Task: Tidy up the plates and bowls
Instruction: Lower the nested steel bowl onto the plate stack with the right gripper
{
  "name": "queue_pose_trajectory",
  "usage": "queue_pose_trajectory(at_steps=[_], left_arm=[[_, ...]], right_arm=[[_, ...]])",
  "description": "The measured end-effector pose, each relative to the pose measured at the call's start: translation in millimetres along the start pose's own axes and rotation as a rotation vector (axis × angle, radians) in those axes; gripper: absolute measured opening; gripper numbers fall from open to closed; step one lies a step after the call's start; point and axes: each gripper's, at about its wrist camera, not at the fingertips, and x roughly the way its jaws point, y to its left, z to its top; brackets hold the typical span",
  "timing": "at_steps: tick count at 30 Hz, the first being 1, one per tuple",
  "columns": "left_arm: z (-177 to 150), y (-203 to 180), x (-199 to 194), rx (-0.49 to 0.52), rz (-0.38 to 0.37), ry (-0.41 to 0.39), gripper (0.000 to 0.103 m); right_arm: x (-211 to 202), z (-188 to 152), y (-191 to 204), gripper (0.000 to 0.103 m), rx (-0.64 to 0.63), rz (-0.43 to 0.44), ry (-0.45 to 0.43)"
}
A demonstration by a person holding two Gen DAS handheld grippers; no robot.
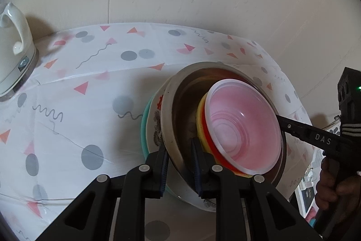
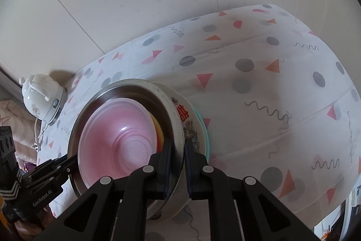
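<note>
We grip a nested stack from both sides above the counter (image 1: pixel 67 105) with its patterned white cloth. Our left gripper (image 1: pixel 179 164) has its fingers clamped on the near rim of the round stainless steel bowl (image 1: pixel 180 92); our right gripper (image 2: pixel 178 164) clamps the same rim on the right side. Inside the steel bowl sit a translucent pink plastic bowl (image 1: pixel 243 128) and yellow and red bowls (image 1: pixel 203 128). Beneath it are a white printed ceramic bowl (image 2: pixel 191 125) and a teal plate (image 1: pixel 143 125). A white electric kettle (image 1: pixel 13 49) stands far left.
</note>
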Motion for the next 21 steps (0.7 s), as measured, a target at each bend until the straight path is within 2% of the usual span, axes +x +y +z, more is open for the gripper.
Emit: queue_pose_trajectory(at_steps=[10,17,21], left_arm=[[-2,2,-8,0.011,-0.013,-0.017,0.020],[-8,5,-24,0.029,-0.013,-0.052,0.020],[-13,9,-32,0.031,-0.008,-0.065,0.020]], right_arm=[[3,-3,2,0.012,0.017,-0.022,0.017],[-3,-6,1,0.021,0.065,-0.047,0.003],[-10,-9,1,0.022,0.099,-0.052,-0.029]])
